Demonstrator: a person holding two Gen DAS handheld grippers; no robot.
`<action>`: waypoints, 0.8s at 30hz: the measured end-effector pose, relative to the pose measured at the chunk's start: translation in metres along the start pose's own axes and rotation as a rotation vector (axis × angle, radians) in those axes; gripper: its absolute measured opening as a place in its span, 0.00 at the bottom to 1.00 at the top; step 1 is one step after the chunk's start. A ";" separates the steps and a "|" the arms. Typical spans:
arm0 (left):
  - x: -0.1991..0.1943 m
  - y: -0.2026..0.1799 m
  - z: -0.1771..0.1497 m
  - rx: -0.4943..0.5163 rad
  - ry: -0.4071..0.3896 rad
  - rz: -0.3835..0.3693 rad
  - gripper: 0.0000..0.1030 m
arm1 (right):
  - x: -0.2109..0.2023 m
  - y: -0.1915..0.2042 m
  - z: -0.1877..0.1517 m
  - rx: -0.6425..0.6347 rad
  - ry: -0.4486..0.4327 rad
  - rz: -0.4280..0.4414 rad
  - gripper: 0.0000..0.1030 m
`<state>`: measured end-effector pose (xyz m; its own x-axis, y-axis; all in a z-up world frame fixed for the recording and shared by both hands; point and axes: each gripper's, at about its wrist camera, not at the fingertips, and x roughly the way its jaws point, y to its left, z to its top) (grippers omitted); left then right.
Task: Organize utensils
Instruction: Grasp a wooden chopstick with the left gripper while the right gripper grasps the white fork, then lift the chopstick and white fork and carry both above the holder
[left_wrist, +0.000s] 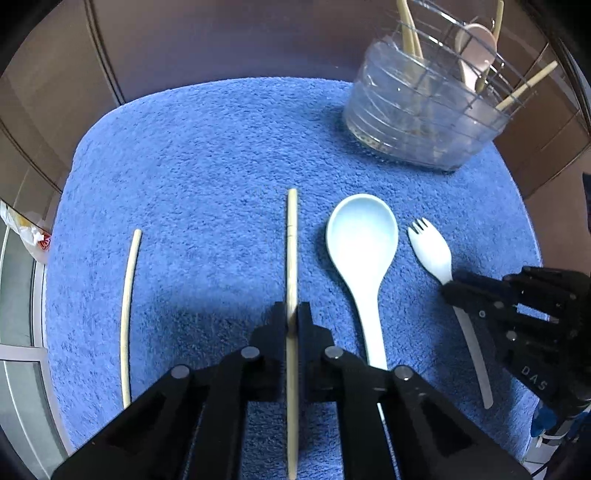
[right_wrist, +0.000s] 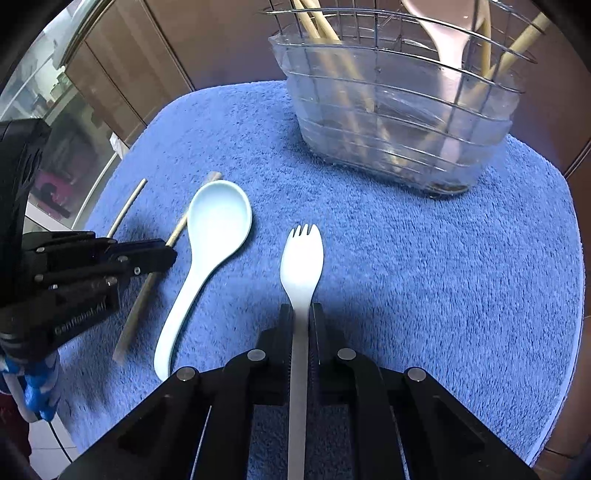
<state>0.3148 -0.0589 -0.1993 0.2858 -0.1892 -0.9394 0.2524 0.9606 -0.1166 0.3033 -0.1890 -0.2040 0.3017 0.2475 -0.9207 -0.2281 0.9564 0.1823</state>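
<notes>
My left gripper (left_wrist: 291, 314) is shut on a wooden chopstick (left_wrist: 292, 236) that points away along the blue towel (left_wrist: 207, 147); it also shows in the right wrist view (right_wrist: 162, 254). My right gripper (right_wrist: 300, 314) is shut on the handle of a white spork (right_wrist: 302, 254), which also shows in the left wrist view (left_wrist: 430, 247). A light blue spoon (left_wrist: 364, 236) lies on the towel between them. A second chopstick (left_wrist: 129, 295) lies at the left. A clear utensil holder (right_wrist: 402, 122) with a wire basket stands at the back right and holds chopsticks and a pink spoon (right_wrist: 448, 44).
Brown cabinet fronts (left_wrist: 221, 40) rise behind the towel. A glass surface with a crumpled wrapper (left_wrist: 26, 232) lies past the towel's left edge. The towel's right part (right_wrist: 461, 277) is bare.
</notes>
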 end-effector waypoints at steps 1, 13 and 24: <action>-0.002 0.001 -0.003 -0.003 -0.006 -0.003 0.05 | -0.002 -0.001 -0.004 0.002 -0.002 0.004 0.08; -0.039 0.019 -0.042 -0.049 -0.091 -0.058 0.05 | -0.048 -0.020 -0.051 0.003 -0.092 0.022 0.02; -0.097 0.012 -0.056 -0.060 -0.268 -0.116 0.05 | -0.106 -0.030 -0.078 0.000 -0.259 0.065 0.02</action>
<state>0.2387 -0.0174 -0.1280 0.4940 -0.3382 -0.8010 0.2448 0.9381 -0.2451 0.2061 -0.2557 -0.1391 0.5131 0.3397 -0.7882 -0.2548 0.9372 0.2381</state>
